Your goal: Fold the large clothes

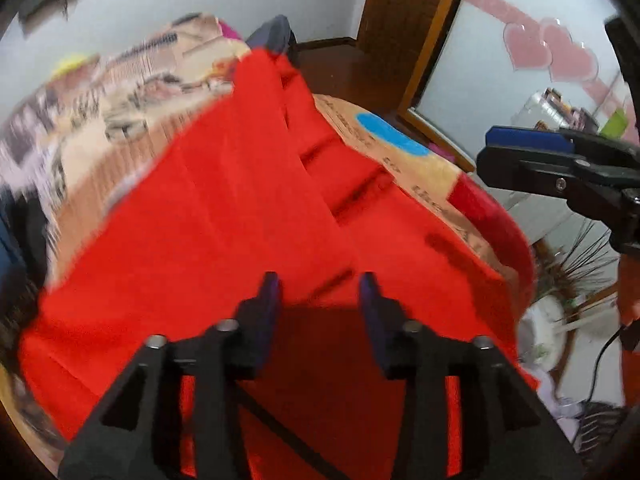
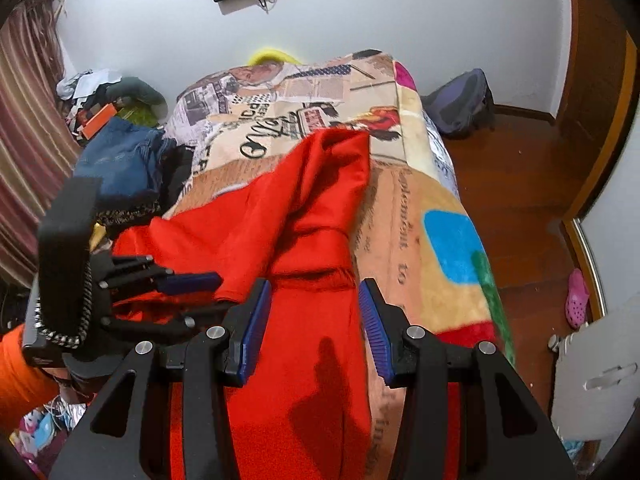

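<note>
Left gripper (image 1: pixel 320 292) jaws apart, nothing pinched, hanging just over the red garment (image 1: pixel 224 208); cloth lies under and ahead of the blue pads (image 1: pixel 268 312), not touching them. Left view is motion-blurred. Right gripper (image 2: pixel 316 312) also parted, jaws empty, red garment (image 2: pixel 304 240) below and between the fingers but not clamped; its shadow falls on the cloth right beneath. In the right view the left gripper (image 2: pixel 188 292) sits just to the left, over the garment's left edge, with an orange sleeve (image 2: pixel 24 372) behind it. Garment is spread on the printed blanket (image 2: pixel 416 216) covering the bed, bunched into folds ahead of the right gripper, running away toward the far end. Blanket shows bare to the right of the tool, blue patch (image 2: pixel 452 248) there. Further left, a pile of blue jeans (image 2: pixel 120 160) and clutter. Beyond, a dark backpack (image 2: pixel 460 100) on the wooden floor (image 2: pixel 512 184) by the white wall (image 2: pixel 360 8).
</note>
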### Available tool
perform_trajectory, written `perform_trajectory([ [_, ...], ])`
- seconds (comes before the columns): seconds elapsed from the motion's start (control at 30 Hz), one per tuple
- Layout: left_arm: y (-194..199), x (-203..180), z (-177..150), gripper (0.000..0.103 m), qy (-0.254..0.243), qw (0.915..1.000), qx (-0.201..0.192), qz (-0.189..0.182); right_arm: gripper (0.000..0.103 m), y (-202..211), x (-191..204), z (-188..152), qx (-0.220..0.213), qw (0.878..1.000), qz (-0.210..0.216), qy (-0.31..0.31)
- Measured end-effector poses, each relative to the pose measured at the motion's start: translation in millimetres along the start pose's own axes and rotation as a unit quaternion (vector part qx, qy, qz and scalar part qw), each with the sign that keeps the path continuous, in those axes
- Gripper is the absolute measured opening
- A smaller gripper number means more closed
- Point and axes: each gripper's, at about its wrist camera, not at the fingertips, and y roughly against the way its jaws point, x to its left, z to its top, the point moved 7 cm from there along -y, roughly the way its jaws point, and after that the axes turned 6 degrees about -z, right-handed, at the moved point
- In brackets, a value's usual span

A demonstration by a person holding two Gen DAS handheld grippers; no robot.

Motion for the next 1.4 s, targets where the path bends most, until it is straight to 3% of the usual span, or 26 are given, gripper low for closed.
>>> perform_trajectory([
  [0.07, 5.6, -3.0, -6.2, 0.060, 0.004, 0.9999, -0.012, 0.010, 0.042, 0.2, -2.5, -5.1, 0.006, 1.000, -0.005, 0.003],
  [0.2, 25.2, -14.3, -16.9, 0.060, -0.015, 0.9996, -0.016, 0.019, 0.042, 2.5, -6.9, -22.0, 0.021, 1.000, -0.013, 0.009],
  [0.37, 76.0, 11.2, -25.7, 0.065, -0.017, 0.9950, -0.056, 0.081, 0.042, 7.0, -8.7, -38.5, 0.029, 0.999, -0.015, 0.013],
  [0.63, 169.2, 122.1, -73.7, 0.068, 0.095, 0.9757, -0.097, 0.172, 0.042, 8.9, -5.3, -60.1, 0.047, 0.999, -0.019, 0.012],
  [0.83, 210.4, 199.9, -147.2, 0.069, 0.201, 0.9558, -0.073, 0.202, 0.042, -0.7, -1.8, -84.2, 0.073, 0.997, -0.023, 0.001],
  [0.97, 213.7, 228.3, -201.5, 0.069, 0.239, 0.9494, -0.035, 0.201, 0.042, -12.4, -0.4, -100.7, 0.096, 0.995, -0.025, -0.020],
  [1.13, 200.6, 243.1, -248.4, 0.069, 0.262, 0.9482, 0.002, 0.179, 0.042, -19.3, 0.7, -120.1, 0.118, 0.991, -0.047, -0.034],
  [1.23, 182.3, 239.0, -270.9, 0.069, 0.275, 0.9507, 0.019, 0.143, 0.043, -18.4, 0.4, -123.3, 0.111, 0.992, -0.058, -0.034],
  [1.3, 161.8, 230.7, -284.8, 0.069, 0.290, 0.9512, 0.028, 0.102, 0.052, -20.2, -3.6, -124.4, 0.109, 0.991, -0.066, -0.041],
  [1.4, 131.6, 213.5, -298.3, 0.069, 0.304, 0.9505, 0.045, 0.047, 0.053, -23.2, -8.2, -127.3, 0.108, 0.991, -0.049, -0.070],
])
